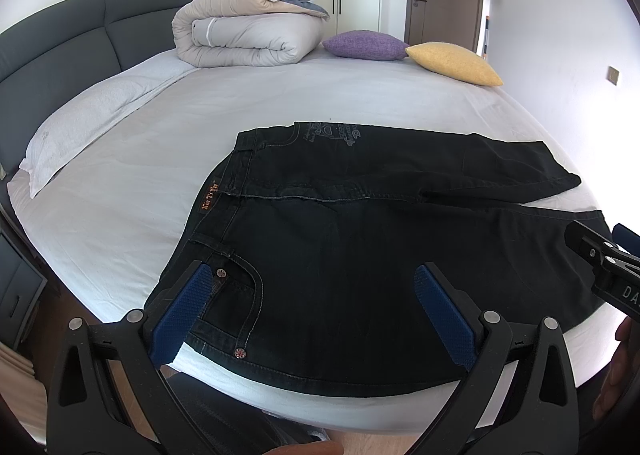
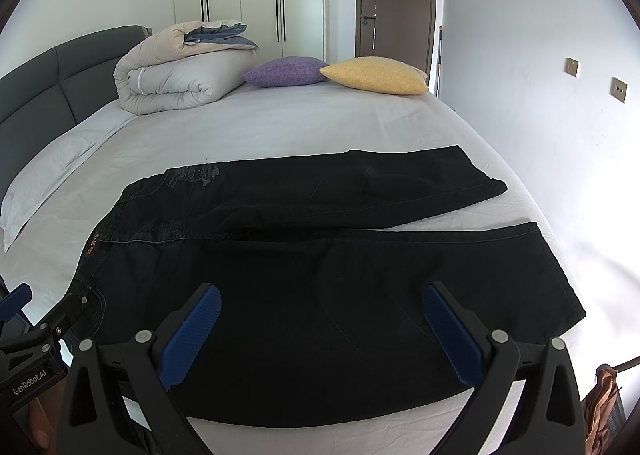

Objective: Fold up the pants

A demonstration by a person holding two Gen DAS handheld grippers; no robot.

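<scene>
Black jeans (image 1: 340, 239) lie flat on the white bed, waistband to the left, both legs spread to the right; they also show in the right wrist view (image 2: 320, 255). My left gripper (image 1: 312, 275) is open and empty, hovering over the near hip and pocket by the bed's front edge. My right gripper (image 2: 322, 295) is open and empty, above the near leg. Each gripper shows at the edge of the other's view: the right gripper (image 1: 600, 259) and the left gripper (image 2: 40, 319).
A folded duvet (image 1: 248, 31), a purple cushion (image 1: 364, 45) and a yellow cushion (image 1: 454, 63) sit at the far side of the bed. A white pillow (image 1: 84, 123) lies by the grey headboard (image 1: 68, 43). A wall (image 2: 560, 115) stands right of the bed.
</scene>
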